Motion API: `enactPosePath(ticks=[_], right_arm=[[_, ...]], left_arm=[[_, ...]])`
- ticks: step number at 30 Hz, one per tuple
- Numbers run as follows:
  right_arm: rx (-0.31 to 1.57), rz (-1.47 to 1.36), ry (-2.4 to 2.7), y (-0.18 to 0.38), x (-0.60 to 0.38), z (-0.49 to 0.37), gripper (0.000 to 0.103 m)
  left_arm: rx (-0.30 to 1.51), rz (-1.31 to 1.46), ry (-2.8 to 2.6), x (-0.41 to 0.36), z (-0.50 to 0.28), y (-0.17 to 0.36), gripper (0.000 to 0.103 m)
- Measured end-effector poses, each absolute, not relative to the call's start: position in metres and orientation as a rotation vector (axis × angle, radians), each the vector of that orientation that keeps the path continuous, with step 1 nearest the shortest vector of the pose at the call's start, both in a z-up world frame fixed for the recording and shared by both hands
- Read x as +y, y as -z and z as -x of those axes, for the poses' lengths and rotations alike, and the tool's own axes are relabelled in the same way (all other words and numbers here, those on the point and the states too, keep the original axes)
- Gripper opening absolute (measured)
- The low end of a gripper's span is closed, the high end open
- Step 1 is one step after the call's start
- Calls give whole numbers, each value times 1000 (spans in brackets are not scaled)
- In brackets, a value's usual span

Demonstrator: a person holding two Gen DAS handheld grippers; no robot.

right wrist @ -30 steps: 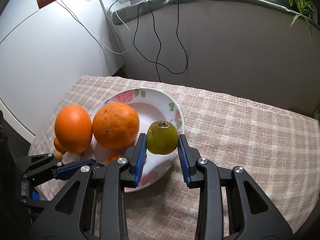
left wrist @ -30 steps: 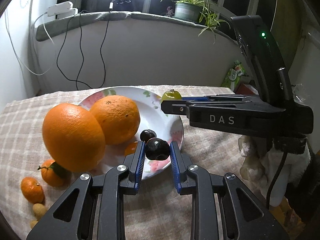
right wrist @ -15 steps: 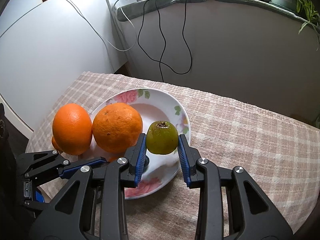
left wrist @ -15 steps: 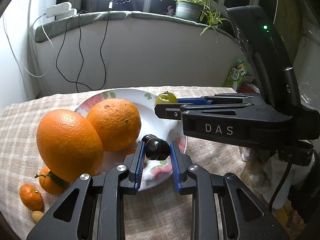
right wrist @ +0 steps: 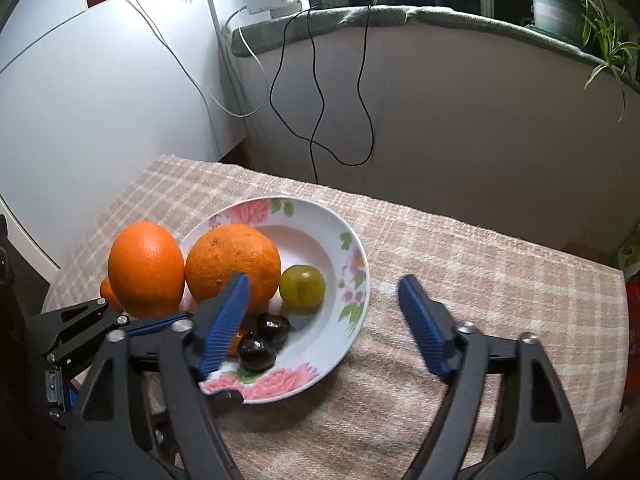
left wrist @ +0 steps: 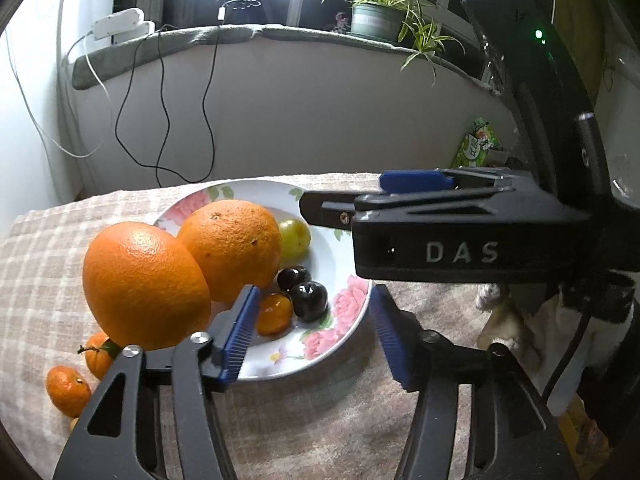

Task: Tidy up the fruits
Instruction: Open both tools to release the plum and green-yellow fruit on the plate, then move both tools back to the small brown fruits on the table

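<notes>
A white floral plate (left wrist: 344, 332) (right wrist: 344, 276) holds a big orange (left wrist: 232, 248) (right wrist: 232, 260), a green fruit (left wrist: 295, 236) (right wrist: 302, 288), two dark cherries (left wrist: 308, 300) (right wrist: 256, 354) and a small mandarin (left wrist: 274, 314). A second big orange (left wrist: 144, 284) (right wrist: 146, 268) sits beside the plate's left rim. My left gripper (left wrist: 312, 340) is open and empty above the plate's near edge. My right gripper (right wrist: 324, 328) is open and empty over the plate's right side; its body shows in the left wrist view (left wrist: 460, 232).
Two small mandarins (left wrist: 68, 390) (left wrist: 98, 358) lie on the checked tablecloth (right wrist: 480, 264) left of the plate. A low wall with hanging cables (right wrist: 320, 120) runs behind the table. Potted plants (left wrist: 380, 16) stand on the sill. A green packet (left wrist: 478, 146) is at the far right.
Both grippers opened. The dark cherry from the left and the green fruit from the right now lie in the plate. Both grippers have drawn back a little.
</notes>
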State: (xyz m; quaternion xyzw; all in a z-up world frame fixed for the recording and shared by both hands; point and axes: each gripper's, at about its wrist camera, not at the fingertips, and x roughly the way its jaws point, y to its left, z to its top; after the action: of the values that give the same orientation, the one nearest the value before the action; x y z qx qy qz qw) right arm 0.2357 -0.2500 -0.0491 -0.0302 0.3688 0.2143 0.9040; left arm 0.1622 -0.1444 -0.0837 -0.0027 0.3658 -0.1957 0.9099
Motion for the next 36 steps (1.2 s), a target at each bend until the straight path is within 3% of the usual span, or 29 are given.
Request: enactPosePath(ticks=[11, 20, 36], right_arm=[[747, 55, -428, 41, -252, -230, 90], [736, 39, -433, 30, -252, -218, 90], [706, 47, -496, 14, -231, -168, 90]], left_arm=[[752, 11, 401, -143, -156, 77, 59], [748, 27, 392, -136, -145, 70, 78], [736, 61, 308, -85, -105, 60, 79]])
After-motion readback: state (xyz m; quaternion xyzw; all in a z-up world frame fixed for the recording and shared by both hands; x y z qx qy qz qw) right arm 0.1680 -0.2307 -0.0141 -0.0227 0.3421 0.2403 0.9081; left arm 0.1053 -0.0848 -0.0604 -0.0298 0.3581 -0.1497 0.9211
